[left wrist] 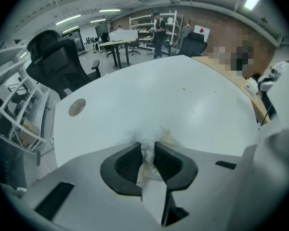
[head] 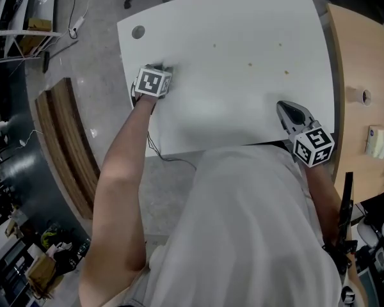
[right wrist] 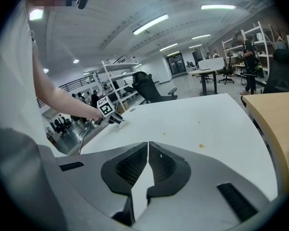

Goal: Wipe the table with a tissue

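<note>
My left gripper (head: 160, 71) points steeply down at the left part of the white table (head: 230, 62), shut on a white tissue (left wrist: 148, 150) whose crumpled end presses on the tabletop (left wrist: 149, 129). In the right gripper view the left gripper (right wrist: 116, 120) and tissue (right wrist: 121, 123) show far across the table. My right gripper (head: 288, 111) hovers over the table's near right edge, its jaws shut with nothing between them (right wrist: 148, 150). Small brownish specks (head: 250, 64) dot the far middle of the table; one speck (right wrist: 201, 146) lies ahead of the right gripper.
A round cable grommet (head: 138, 32) sits at the table's far left corner. A wooden desk (head: 361, 69) adjoins the right side, with a small tissue pack (head: 377, 140) on it. Black office chairs (left wrist: 55, 61) stand beyond the table. A cable (head: 157, 147) hangs off the near edge.
</note>
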{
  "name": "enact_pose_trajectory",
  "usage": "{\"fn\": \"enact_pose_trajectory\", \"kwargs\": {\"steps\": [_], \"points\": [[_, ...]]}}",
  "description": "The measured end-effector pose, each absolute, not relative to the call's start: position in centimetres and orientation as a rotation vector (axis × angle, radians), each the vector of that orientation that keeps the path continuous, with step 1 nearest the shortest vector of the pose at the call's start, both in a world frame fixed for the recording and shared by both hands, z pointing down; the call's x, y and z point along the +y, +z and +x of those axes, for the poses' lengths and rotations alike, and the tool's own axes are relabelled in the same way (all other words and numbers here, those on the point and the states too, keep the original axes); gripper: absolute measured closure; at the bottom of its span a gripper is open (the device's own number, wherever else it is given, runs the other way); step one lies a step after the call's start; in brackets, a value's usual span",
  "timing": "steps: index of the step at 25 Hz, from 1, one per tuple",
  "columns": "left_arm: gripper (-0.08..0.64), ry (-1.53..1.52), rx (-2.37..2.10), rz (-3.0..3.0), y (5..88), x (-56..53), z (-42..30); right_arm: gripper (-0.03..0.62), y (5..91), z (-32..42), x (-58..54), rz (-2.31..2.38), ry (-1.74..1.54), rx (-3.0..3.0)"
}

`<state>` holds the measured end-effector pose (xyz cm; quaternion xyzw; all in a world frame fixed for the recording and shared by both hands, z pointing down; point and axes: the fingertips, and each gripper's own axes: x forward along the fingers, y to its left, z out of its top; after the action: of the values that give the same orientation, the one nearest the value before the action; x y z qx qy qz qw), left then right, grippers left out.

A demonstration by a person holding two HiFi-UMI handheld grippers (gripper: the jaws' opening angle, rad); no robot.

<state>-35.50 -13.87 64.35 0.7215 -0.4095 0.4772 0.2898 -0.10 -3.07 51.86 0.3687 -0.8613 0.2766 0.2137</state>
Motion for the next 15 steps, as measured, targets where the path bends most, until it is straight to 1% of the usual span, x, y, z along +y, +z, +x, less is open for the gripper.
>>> {"fn": "enact_pose_trajectory", "kwargs": {"steps": [4, 9, 12, 15], "points": [[0.495, 1.354, -1.055, 2.032, 63.6, -15.2, -32.5, 0.574, 51.9, 0.0, -2.9, 1.028, 0.769, -2.395], [0.495, 1.417, -0.831, 2.111, 63.5, -10.5, -28.4, 0.574, 51.7, -0.1, -3.0, 1.038, 0.774, -2.402], [0.495, 1.391, -0.735, 2.109, 63.4, -8.0, -27.5, 0.574, 51.6, -0.4, -3.2, 1.039, 0.777, -2.410], [0.494, 1.302, -0.652, 2.100, 63.4, -6.3, -26.2, 0.574, 51.4, -0.7, -3.4, 1.038, 0.777, -2.420]]}}
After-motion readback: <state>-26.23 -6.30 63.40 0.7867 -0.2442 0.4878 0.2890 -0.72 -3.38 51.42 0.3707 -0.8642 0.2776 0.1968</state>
